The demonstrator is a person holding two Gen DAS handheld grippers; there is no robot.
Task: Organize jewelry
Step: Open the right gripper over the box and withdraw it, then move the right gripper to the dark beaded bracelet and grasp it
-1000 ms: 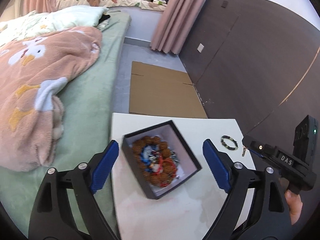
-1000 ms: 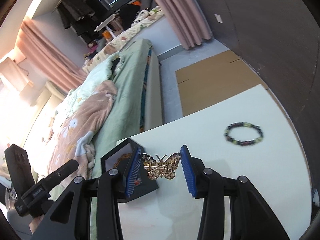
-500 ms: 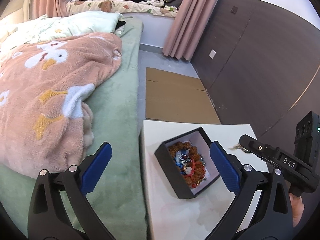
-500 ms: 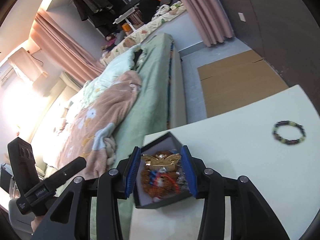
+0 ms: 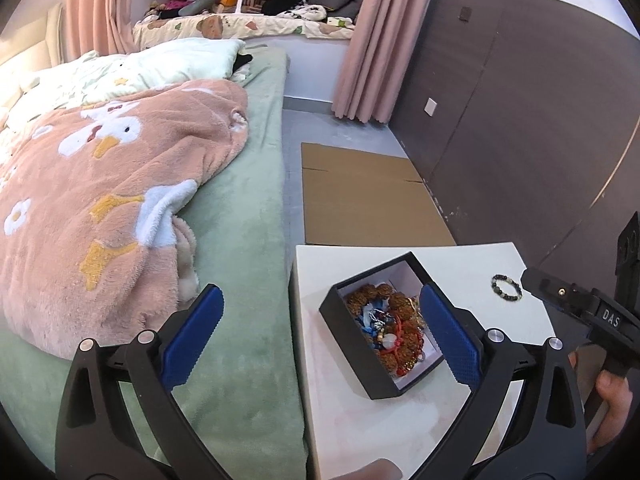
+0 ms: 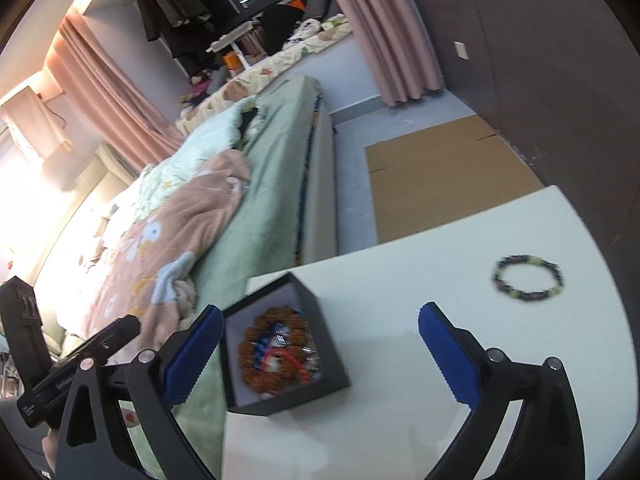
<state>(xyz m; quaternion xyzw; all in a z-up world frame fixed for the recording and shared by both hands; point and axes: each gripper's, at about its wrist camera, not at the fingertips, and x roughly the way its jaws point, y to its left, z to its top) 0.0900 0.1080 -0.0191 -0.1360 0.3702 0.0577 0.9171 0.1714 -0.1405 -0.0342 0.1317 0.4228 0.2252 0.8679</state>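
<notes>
Over white table (image 6: 400, 420), R gripper (image 6: 320, 356) spread wide, jaws just opened, holding nothing; black box (image 6: 332, 344) w/ jewelry pile (image 6: 280, 352) sits betw. fingers, nearer the 9 o'clock one. Bead bracelet (image 6: 528, 278) lies apart at 2 o'clock. L gripper (image 5: 320, 336) also wide open, empty, 3 o'clock finger (image 5: 448, 340) overlapping box. Bed (image 5: 240, 240) w/ pink blanket (image 5: 100, 208) at 10 o'clock.

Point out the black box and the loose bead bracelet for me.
black box (image 5: 347, 332), left wrist view, on its near left wall.
bead bracelet (image 6: 552, 271), right wrist view, on its upper right beads.
</notes>
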